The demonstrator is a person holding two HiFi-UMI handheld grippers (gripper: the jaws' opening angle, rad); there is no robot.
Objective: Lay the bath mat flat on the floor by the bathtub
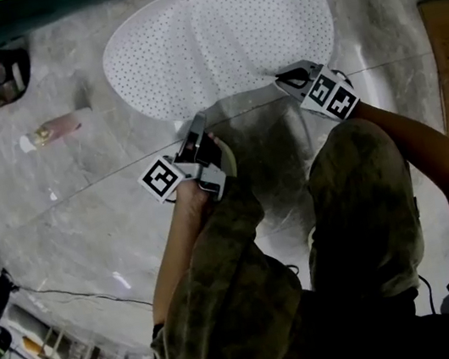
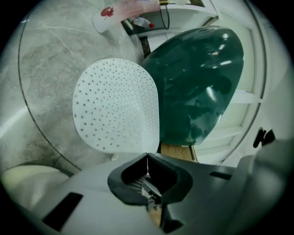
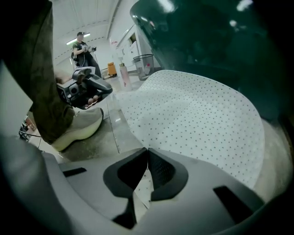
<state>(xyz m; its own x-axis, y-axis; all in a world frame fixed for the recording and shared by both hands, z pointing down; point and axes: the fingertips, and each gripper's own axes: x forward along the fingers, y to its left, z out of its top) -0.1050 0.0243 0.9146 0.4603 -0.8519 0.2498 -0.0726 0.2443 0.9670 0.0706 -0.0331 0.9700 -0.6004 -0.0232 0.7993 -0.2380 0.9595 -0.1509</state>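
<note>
**A:** Bath mat (image 1: 217, 42): where does it lie?

**B:** On the grey marble floor (image 1: 85, 216) beside the dark green bathtub (image 2: 197, 78), with its middle humped. Your left gripper (image 2: 147, 158) and right gripper (image 3: 147, 151) each pinch its near edge, jaws pressed together.

**A:** What's hard to see?

**B:** Your knees (image 1: 356, 194) hide the floor nearest you. The tub is nearly black in the head view.
</note>
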